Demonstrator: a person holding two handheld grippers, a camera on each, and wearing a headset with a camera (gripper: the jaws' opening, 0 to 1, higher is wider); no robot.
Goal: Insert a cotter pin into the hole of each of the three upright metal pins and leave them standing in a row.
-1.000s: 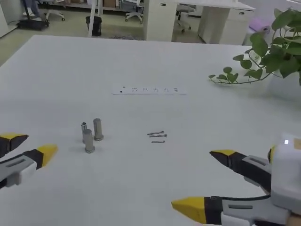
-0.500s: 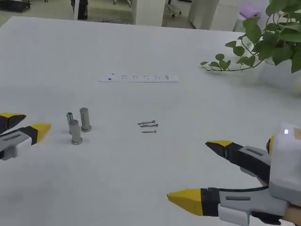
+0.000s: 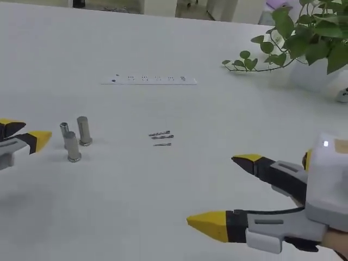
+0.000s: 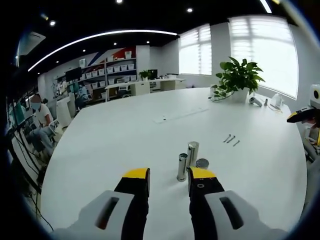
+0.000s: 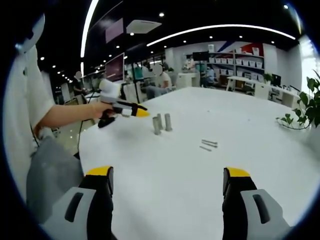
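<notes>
Three grey metal pins (image 3: 73, 138) stand upright in a tight cluster on the white table (image 3: 163, 190), left of centre. Three small cotter pins (image 3: 161, 136) lie flat to their right. My left gripper (image 3: 27, 133) hovers just left of the metal pins, open and empty; in the left gripper view the metal pins (image 4: 187, 160) stand right beyond its fingertips (image 4: 202, 175). My right gripper (image 3: 220, 190) is open wide and empty at the front right, well short of the cotter pins (image 5: 208, 145). Ahead of it, the metal pins (image 5: 162, 123) and the hand-held left gripper (image 5: 125, 110) are in sight.
A white power strip (image 3: 149, 80) lies flat across the table behind the pins. A leafy potted plant (image 3: 304, 32) stands at the far right corner. Bare tabletop spreads between both grippers and the parts.
The head camera has tipped, sliding the whole scene up and left. My left gripper has edged nearer to the metal pins. The right gripper holds about the same place, still open.
</notes>
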